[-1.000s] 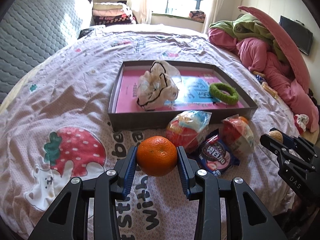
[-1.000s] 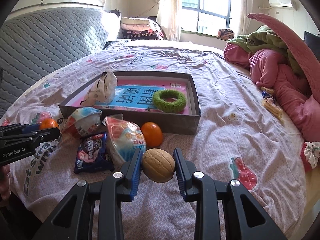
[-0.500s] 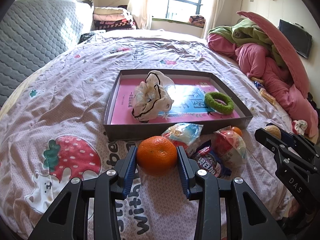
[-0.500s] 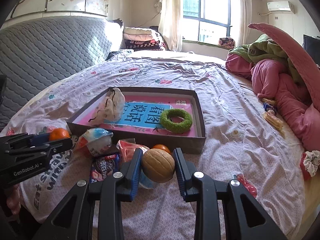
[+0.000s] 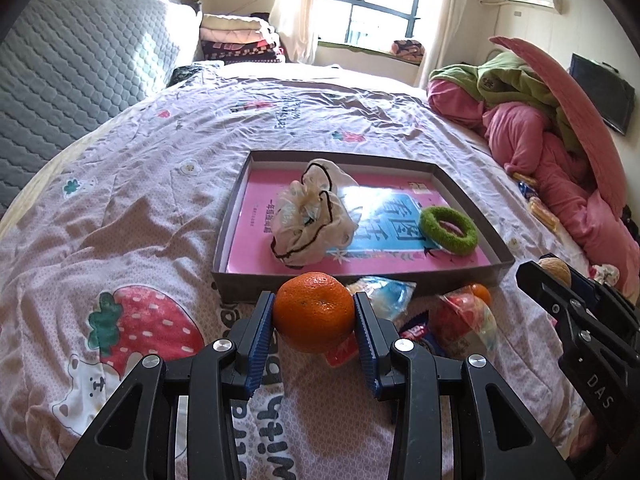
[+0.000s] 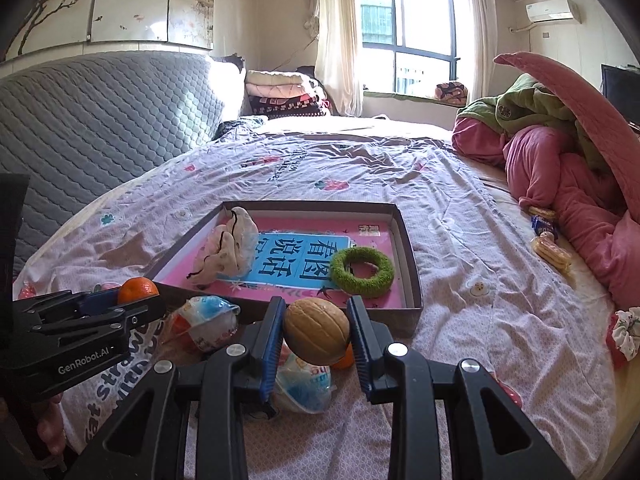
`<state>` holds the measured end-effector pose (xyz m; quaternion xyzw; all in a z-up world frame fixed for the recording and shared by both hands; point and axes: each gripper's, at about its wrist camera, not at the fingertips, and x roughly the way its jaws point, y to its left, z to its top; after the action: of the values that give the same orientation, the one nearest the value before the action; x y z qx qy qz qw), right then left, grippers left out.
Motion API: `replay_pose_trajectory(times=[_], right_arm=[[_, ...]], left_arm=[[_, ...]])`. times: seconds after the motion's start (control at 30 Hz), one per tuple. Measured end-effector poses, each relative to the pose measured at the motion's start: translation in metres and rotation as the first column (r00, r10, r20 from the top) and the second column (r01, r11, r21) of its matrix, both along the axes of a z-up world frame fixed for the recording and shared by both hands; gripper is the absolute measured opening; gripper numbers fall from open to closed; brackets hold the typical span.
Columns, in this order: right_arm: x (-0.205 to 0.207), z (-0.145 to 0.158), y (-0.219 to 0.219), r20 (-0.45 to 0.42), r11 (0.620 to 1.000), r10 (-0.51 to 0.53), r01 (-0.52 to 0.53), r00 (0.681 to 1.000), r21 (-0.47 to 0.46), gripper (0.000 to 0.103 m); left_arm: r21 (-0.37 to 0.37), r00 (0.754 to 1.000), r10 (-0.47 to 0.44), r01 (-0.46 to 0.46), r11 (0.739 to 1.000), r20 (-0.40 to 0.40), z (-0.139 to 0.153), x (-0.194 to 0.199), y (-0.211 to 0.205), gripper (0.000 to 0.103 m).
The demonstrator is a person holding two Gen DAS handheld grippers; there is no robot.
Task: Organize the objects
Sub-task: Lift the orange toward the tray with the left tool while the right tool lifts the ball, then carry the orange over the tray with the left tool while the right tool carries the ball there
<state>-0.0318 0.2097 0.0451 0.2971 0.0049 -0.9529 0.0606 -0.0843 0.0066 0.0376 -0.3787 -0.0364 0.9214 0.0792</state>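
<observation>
My left gripper (image 5: 314, 314) is shut on an orange tangerine (image 5: 314, 312), held above the bedspread just in front of the grey tray's near wall (image 5: 256, 286). My right gripper (image 6: 316, 332) is shut on a tan walnut (image 6: 316, 330), also lifted near the tray's front wall (image 6: 404, 316). Inside the tray lie a cream scrunchie (image 5: 312, 216) and a green fuzzy ring (image 5: 448, 230) on a pink and blue book. A second small tangerine (image 5: 480, 293) rests on the bed among snack packets (image 5: 464, 322). From the right wrist the left gripper's tangerine (image 6: 138, 289) shows at the left.
Wrapped snacks (image 6: 204, 322) lie on the bedspread before the tray. Pink and green bedding (image 5: 552, 148) is piled at the right. A grey quilted headboard (image 6: 100, 120) runs along the left. Biscuit packets (image 6: 550, 250) and a scrunchie (image 6: 626, 336) lie near the right edge.
Both grippers have risen a little with their loads; the tray and snacks now sit lower and nearer in each view. The grips have not changed.
</observation>
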Motion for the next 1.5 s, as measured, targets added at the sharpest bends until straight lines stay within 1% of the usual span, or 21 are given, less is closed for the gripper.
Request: replay_pose_trajectory(times=[0.23,0.37,0.57,0.9,1.1,1.27,1.5], right_arm=[[-0.003,0.006,-0.004,-0.025,1.0,-0.007,0.006,1.0,-0.01,0.032],[-0.006,0.009,-0.006,-0.04,1.0,-0.012,0.013,0.999,0.005,0.032],[-0.013,0.008,-0.005,-0.03,1.0,-0.02,0.019,0.999,-0.014,0.032],[-0.024,0.006,-0.007,-0.026,1.0,-0.028,0.028,0.999,-0.003,0.032],[-0.031,0.008,-0.007,-0.035,0.999,-0.038,0.039,0.999,0.009,0.032],[-0.038,0.005,-0.005,-0.024,0.998,-0.052,0.052,0.998,0.019,0.032],[-0.048,0.005,-0.008,-0.023,0.999,-0.045,0.046,0.999,0.026,0.032]], left_arm=[[0.009,1.0,0.021,-0.021,1.0,0.004,0.001,-0.008,-0.002,0.04],[0.014,1.0,0.027,-0.027,1.0,0.006,0.001,-0.011,-0.001,0.04],[0.019,0.999,0.032,-0.032,0.999,0.012,0.001,-0.018,0.001,0.04],[0.02,0.999,0.039,-0.04,0.999,0.036,-0.005,-0.03,0.006,0.04],[0.004,0.999,0.052,-0.052,0.999,0.015,-0.004,-0.037,0.005,0.04],[0.02,0.997,0.07,-0.07,0.997,0.01,-0.003,-0.045,-0.003,0.04],[-0.012,0.996,0.084,-0.085,0.996,-0.026,0.0,-0.054,-0.006,0.04]])
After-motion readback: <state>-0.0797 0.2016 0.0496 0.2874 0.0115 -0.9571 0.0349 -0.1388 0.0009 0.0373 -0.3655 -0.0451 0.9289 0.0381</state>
